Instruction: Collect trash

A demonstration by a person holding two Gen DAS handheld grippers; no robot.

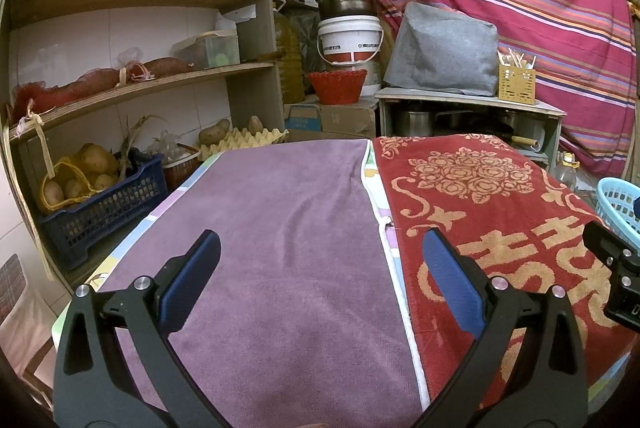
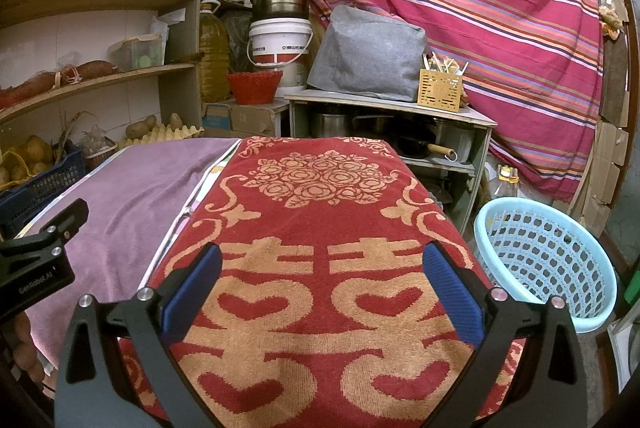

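My left gripper (image 1: 320,248) hangs open above a purple towel (image 1: 280,228) spread on the table, with nothing between its blue pads. My right gripper (image 2: 322,256) is open too, over a red towel with gold hearts and roses (image 2: 316,212), and holds nothing. A light blue plastic basket (image 2: 548,260) stands off the table's right side; what I see of its inside holds nothing. The same basket (image 1: 620,204) shows at the right edge of the left wrist view. No loose trash is visible on either towel.
Wooden shelves (image 1: 132,84) on the left carry boxes, a blue crate of potatoes (image 1: 100,204) and an egg tray (image 1: 244,140). Behind the table are a low cabinet with pots (image 2: 392,132), a white bucket (image 2: 280,40), a red bowl (image 2: 254,86) and a striped cloth (image 2: 480,8).
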